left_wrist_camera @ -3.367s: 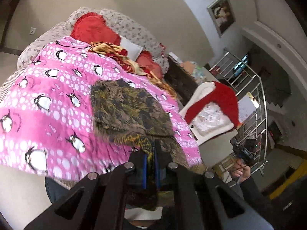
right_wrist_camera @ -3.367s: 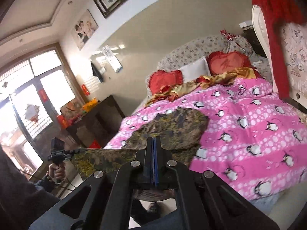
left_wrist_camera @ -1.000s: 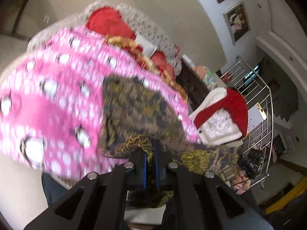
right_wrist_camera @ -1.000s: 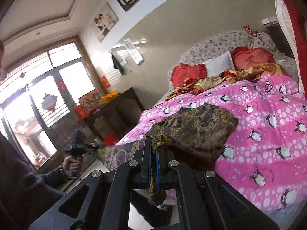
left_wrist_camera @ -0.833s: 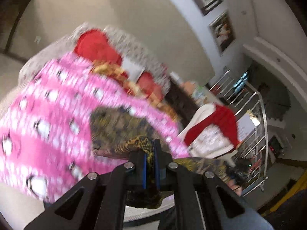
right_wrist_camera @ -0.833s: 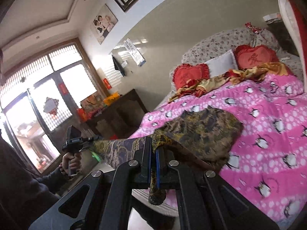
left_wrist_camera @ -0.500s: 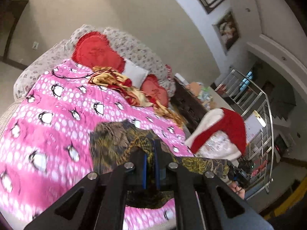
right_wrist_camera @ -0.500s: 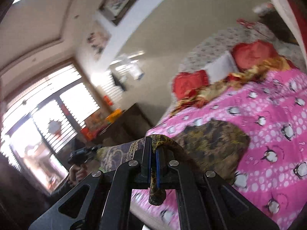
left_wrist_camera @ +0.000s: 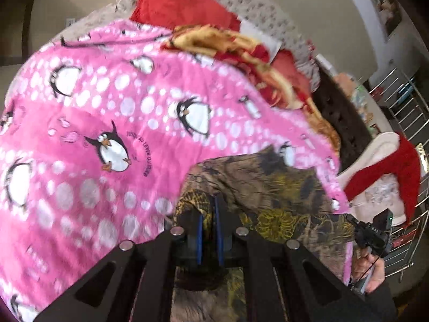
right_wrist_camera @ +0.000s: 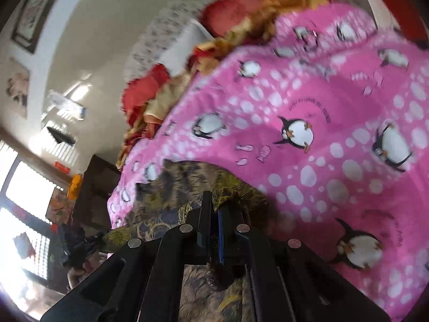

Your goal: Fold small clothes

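Tools (left_wrist_camera: 208,218) clamped on garment (left_wrist_camera: 268,185) edge

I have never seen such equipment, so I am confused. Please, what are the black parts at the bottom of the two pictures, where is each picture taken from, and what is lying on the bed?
There is no robot here. A person holds a hand tool with a two-finger claw in each hand, and a small wide-angle camera on each tool looks forward along its fingers. That is why the black frame fills the bottom of both pictures.

One picture comes from the left claw, the other from the right claw. Each is shut on an edge of the same dark patterned garment, which lies partly on the pink penguin blanket covering the bed. Red pillows and a crumpled gold and red cloth lie at the head of the bed.

At the left view's right edge you see the person's other hand.
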A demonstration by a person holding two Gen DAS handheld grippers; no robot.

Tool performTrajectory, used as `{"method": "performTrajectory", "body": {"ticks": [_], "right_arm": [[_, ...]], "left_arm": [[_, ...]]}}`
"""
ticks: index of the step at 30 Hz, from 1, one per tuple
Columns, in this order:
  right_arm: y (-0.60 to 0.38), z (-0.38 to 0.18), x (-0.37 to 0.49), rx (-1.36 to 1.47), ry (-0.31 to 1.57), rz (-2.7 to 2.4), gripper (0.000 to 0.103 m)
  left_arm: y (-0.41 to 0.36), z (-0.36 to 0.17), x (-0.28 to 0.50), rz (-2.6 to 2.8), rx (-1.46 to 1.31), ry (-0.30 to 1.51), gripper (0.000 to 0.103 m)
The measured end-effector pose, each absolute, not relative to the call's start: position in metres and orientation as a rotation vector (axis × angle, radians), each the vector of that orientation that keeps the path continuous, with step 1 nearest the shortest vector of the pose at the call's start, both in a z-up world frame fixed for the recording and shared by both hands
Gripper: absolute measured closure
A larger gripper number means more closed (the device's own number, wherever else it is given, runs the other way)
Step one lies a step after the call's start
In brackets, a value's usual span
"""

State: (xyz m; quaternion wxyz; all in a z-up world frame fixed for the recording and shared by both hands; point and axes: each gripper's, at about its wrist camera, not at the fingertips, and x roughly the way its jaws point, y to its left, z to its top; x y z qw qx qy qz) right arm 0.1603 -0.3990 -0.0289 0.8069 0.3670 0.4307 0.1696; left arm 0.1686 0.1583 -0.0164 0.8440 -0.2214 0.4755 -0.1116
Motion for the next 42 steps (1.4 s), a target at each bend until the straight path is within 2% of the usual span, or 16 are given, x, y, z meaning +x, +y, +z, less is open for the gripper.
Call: {"method": "performTrajectory", "body": {"ticks": [1, 3, 8, 10, 11, 12, 17, 19, 20, 21, 24, 26, 29, 31, 35, 42], "right_arm": [[-0.398, -0.035, 0.167, 0.772, 0.946, 0.337, 0.102], [-0.396, -0.048, 0.179, 0.756, 0.992, 0.299, 0.101], [-0.396, -0.061, 0.187, 0.781, 1.052, 0.301, 0.099], [-0.398, -0.049, 0.180, 0.764, 1.035, 0.324, 0.094], [-0.399, -0.042, 0.176, 0.751, 1.027, 0.324, 0.093], [-0.401, -0.032, 0.171, 0.729, 1.013, 0.322, 0.090], [-0.396, 0.031, 0.121, 0.569, 0.899, 0.263, 0.087], [-0.367, 0.048, 0.090, 0.470, 0.877, 0.291, 0.084], [-0.352, 0.050, 0.082, 0.443, 0.885, 0.315, 0.084], [-0.332, 0.049, 0.071, 0.407, 0.896, 0.355, 0.084], [-0.260, 0.035, 0.045, 0.254, 0.940, 0.480, 0.084], [-0.225, 0.018, 0.037, 0.165, 0.973, 0.537, 0.084], [-0.209, -0.014, 0.033, -0.086, 1.005, 0.459, 0.087], [-0.243, -0.026, 0.036, 0.011, 1.023, 0.422, 0.103], [-0.317, -0.036, 0.032, 0.151, 1.033, 0.353, 0.103], [-0.293, 0.017, 0.038, 0.012, 0.982, 0.354, 0.100]], "left_arm": [[0.157, -0.023, 0.175, -0.232, -0.467, 1.025, 0.095], [0.156, -0.035, 0.188, -0.222, -0.462, 1.073, 0.081], [0.160, -0.040, 0.190, -0.240, -0.442, 1.115, 0.075], [0.163, -0.030, 0.184, -0.238, -0.386, 1.099, 0.053], [0.165, -0.023, 0.181, -0.213, -0.351, 1.081, 0.035], [0.169, -0.012, 0.176, -0.184, -0.315, 1.046, 0.032], [0.166, 0.032, 0.115, -0.236, -0.378, 0.879, 0.033], [0.138, 0.032, 0.073, -0.280, -0.394, 0.847, 0.048], [0.124, 0.025, 0.058, -0.298, -0.389, 0.869, 0.072], [0.107, 0.013, 0.044, -0.297, -0.372, 0.901, 0.084], [0.086, -0.021, 0.023, -0.226, -0.323, 0.965, 0.087], [0.090, -0.041, 0.017, -0.139, -0.255, 0.971, 0.100], [0.120, -0.051, 0.020, -0.178, -0.381, 0.964, 0.100], [0.125, -0.045, 0.022, -0.146, -0.329, 0.954, 0.100], [0.125, -0.046, 0.022, -0.165, -0.303, 0.968, 0.100], [0.113, 0.004, 0.039, -0.223, -0.334, 0.894, 0.091]]}}
